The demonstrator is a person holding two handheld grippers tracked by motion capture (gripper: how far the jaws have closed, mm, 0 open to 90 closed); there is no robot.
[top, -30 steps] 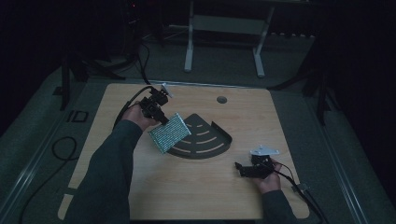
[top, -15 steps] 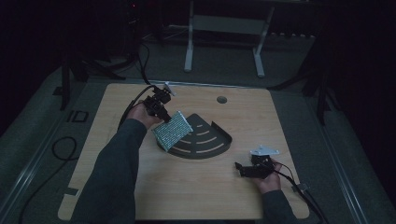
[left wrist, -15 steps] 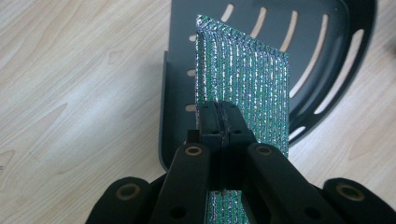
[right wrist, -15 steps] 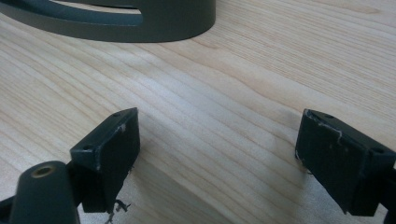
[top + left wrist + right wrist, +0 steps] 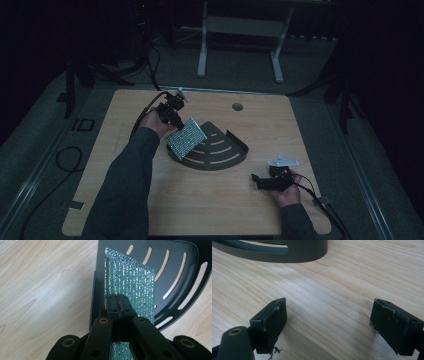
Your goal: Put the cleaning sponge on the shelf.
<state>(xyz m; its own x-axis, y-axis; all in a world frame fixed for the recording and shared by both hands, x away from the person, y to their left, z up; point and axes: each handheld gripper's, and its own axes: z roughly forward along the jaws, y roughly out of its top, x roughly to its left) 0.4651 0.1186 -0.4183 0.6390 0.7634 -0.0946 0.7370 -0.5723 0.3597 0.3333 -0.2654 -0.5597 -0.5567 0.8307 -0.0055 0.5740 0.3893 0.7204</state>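
Dim, murky high view with black surroundings; bright, sharp gripper views, soft shadows on wood.

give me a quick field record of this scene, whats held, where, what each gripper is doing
surface: wooden table
held item: glittery green pad, thin and rectangular
left gripper: jaws shut on the pad's edge, holding it tilted over the tray
tray: dark fan-shaped corner tray with curved slots and a raised rim, lying flat at mid table
pad versus tray: over the tray's pointed end; contact cannot be told
right gripper: jaws open, nothing between them, low over bare wood near the tray's curved edge
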